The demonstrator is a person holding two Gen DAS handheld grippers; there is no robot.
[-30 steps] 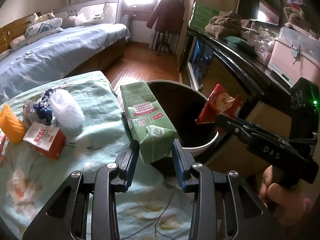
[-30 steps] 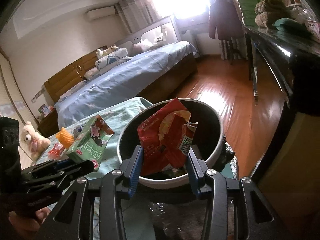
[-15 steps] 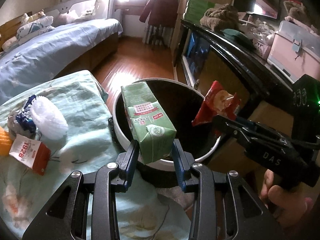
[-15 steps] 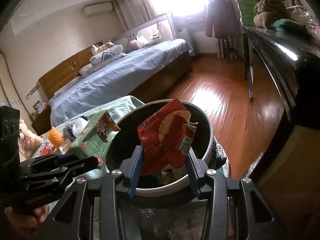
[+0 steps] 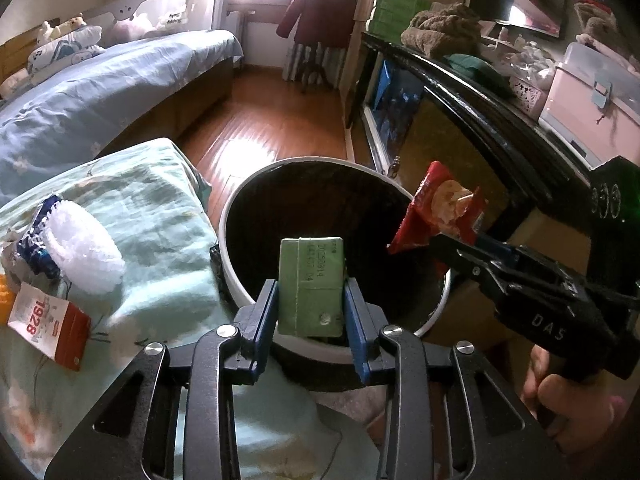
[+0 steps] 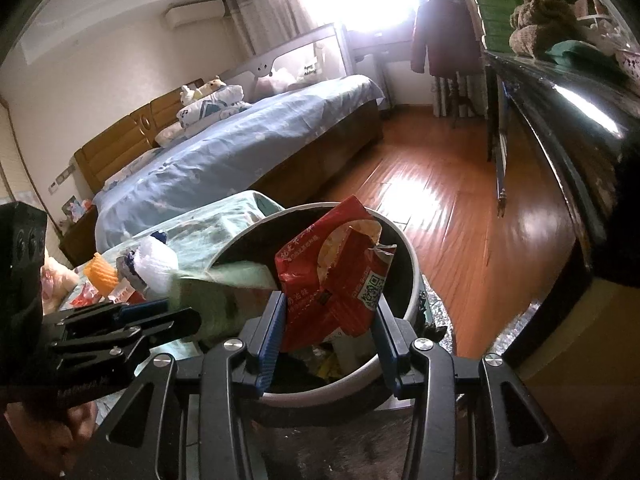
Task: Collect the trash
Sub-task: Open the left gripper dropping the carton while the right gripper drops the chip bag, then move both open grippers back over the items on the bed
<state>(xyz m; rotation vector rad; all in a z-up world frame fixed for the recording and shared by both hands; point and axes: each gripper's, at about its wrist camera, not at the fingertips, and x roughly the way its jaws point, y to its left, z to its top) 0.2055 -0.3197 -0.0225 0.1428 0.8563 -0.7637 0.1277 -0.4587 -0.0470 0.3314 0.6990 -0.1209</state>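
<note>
My left gripper (image 5: 311, 287) is shut on a green drink carton (image 5: 311, 268), which points end-on over the open mouth of the round white-rimmed bin (image 5: 256, 178). In the right wrist view the carton (image 6: 224, 304) is a green blur leaning over the bin's rim (image 6: 416, 276) from the left gripper (image 6: 180, 316). My right gripper (image 6: 330, 304) is shut on a crumpled red snack bag (image 6: 332, 280), held above the bin. The bag (image 5: 440, 208) and right gripper (image 5: 436, 242) hang over the bin's right side. Wrappers lie at the bottom of the bin.
A low table under a pale green cloth (image 5: 152, 200) stands left of the bin, holding a white foam net (image 5: 80, 248), a red-and-white carton (image 5: 48, 320) and an orange piece (image 6: 102, 274). A bed (image 6: 240, 148) lies beyond, a dark cabinet (image 5: 460, 92) to the right.
The green carton has tipped forward between the left pads and now faces end-on into the bin. The left gripper shifted right, over the bin. The right gripper and bag have hardly moved.
</note>
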